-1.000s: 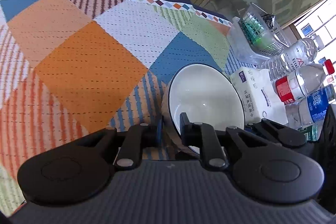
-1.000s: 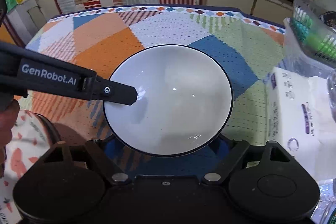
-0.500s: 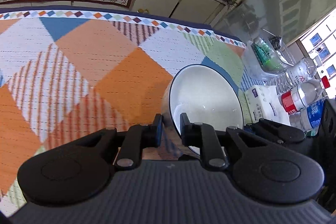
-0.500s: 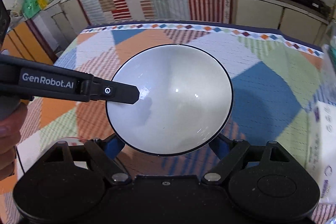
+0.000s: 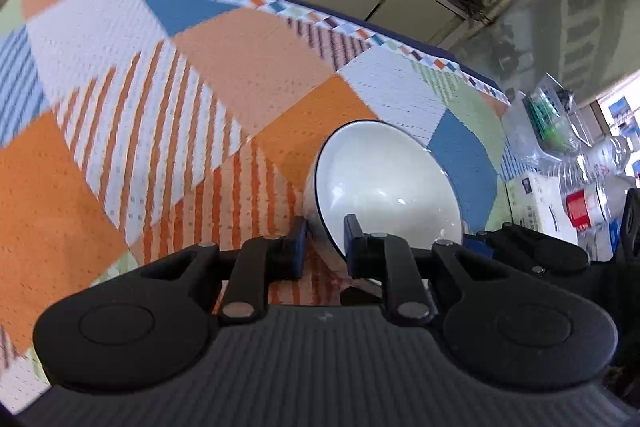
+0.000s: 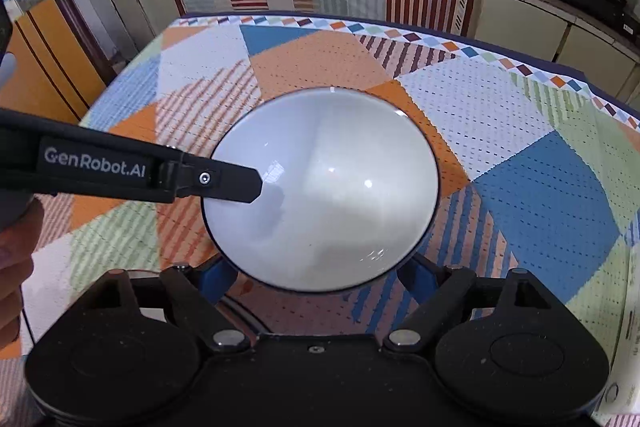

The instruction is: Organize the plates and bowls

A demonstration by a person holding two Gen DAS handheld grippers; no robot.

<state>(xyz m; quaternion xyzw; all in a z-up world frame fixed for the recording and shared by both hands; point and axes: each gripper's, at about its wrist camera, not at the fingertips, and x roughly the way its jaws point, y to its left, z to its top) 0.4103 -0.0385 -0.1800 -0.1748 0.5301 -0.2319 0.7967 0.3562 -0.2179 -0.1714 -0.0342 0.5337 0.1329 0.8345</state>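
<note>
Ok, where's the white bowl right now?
The white bowl is held above the patchwork tablecloth, its rim pinched by the left gripper, the right gripper around its sides.

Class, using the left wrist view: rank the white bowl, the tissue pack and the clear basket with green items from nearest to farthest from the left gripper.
1. White bowl: its rim sits between the fingers of the left gripper.
2. Tissue pack: right of the bowl, near the table's right edge.
3. Clear basket: farther back on the right, beyond the tissue pack.
</note>
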